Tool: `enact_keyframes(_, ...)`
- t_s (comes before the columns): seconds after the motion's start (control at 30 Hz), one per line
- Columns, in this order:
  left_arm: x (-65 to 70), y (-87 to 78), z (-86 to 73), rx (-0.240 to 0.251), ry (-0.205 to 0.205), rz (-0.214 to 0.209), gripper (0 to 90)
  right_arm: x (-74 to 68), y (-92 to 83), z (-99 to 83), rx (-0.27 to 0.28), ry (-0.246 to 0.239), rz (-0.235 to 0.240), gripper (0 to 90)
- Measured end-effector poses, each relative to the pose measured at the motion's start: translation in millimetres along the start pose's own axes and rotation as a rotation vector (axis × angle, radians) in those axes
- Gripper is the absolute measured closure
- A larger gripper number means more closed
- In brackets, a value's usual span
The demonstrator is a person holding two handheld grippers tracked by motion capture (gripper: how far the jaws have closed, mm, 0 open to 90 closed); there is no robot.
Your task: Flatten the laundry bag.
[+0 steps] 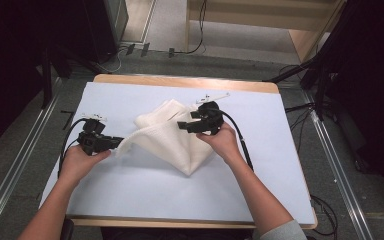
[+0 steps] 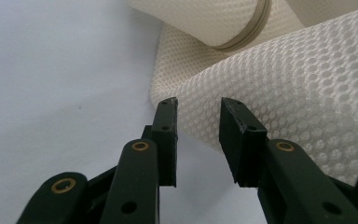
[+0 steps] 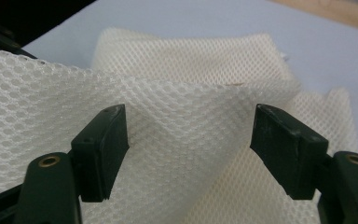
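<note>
Flanking unlabelled white mesh cloth (image 1: 172, 137): left gripper (image 2: 197, 109) and right gripper (image 3: 191, 119), both agape

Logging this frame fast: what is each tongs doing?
Left tongs: open, at the white mesh cloth's edge.
Right tongs: open wide, cloth between the jaws, ungripped.

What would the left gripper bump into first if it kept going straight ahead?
Probably the white mesh cloth. The left gripper points right at its raised fold, with the jaws open and the cloth just past their tips. Depth is hard to judge, so it may already be touching.
</note>
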State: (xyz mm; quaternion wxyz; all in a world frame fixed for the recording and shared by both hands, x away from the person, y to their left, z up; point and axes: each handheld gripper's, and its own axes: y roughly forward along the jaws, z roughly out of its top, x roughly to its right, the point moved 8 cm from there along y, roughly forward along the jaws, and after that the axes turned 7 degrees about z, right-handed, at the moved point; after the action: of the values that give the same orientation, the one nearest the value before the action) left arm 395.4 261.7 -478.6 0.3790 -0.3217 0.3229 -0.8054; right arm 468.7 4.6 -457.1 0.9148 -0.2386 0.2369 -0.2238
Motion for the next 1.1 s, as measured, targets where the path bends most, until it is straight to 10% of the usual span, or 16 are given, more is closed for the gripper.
enact_keyframes(0.1,0.7,0.9,0.3,-0.001,0.001,-0.001,68.6,3.0,14.0,-8.7,-0.029,0.050,0.029,32.4)
enact_keyframes(0.17,0.2,0.4,0.6,0.003,-0.001,-0.002,68.7,-1.9,21.2,-11.9,-0.041,0.066,0.086,49.4)
enact_keyframes(0.2,-0.4,0.0,0.4,0.002,0.000,0.000,68.5,-9.2,24.8,-13.9,-0.057,0.063,0.124,73.4)
enact_keyframes(0.3,-3.6,-3.8,1.2,0.021,-0.011,0.003,67.8,-25.8,26.0,-14.4,-0.076,-0.019,0.124,89.1)
enact_keyframes(0.67,-11.6,-16.9,14.9,0.099,-0.036,0.036,61.5,-81.0,2.4,-22.9,-0.064,-0.158,0.165,90.0)
enact_keyframes(1.1,-8.6,10.5,22.0,0.070,-0.012,0.037,56.6,-99.5,-39.2,-52.6,-0.011,-0.167,0.156,90.0)
